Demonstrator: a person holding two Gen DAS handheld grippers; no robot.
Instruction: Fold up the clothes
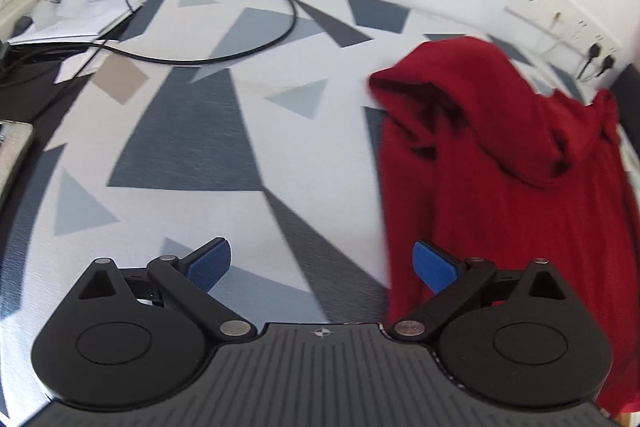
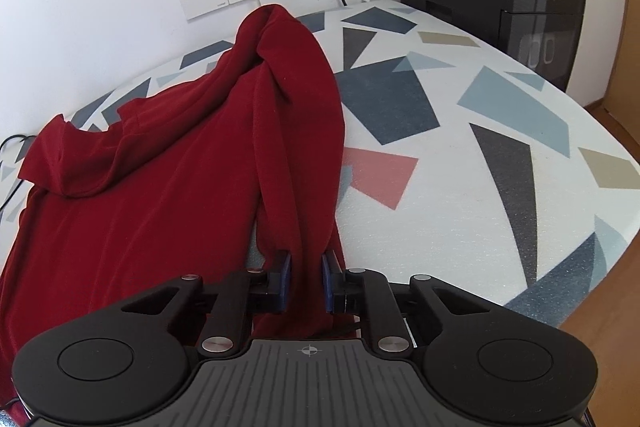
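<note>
Left gripper [image 1: 322, 269] spread wide over table [image 1: 192, 147], nothing between pads. Right gripper [image 2: 306, 281] clamped on red hoodie [image 2: 160, 187] fold, 2 pads pinching fabric.

Your left wrist view cuts the red garment [image 1: 520, 187] off at its right and bottom edges, and motion blur softens its folds. In your right wrist view the garment's lower left runs out of frame, the cloth between the fingers [image 2: 285, 279] is hidden behind them, and the counter [image 2: 460, 227] ends at the picture's edge
</note>
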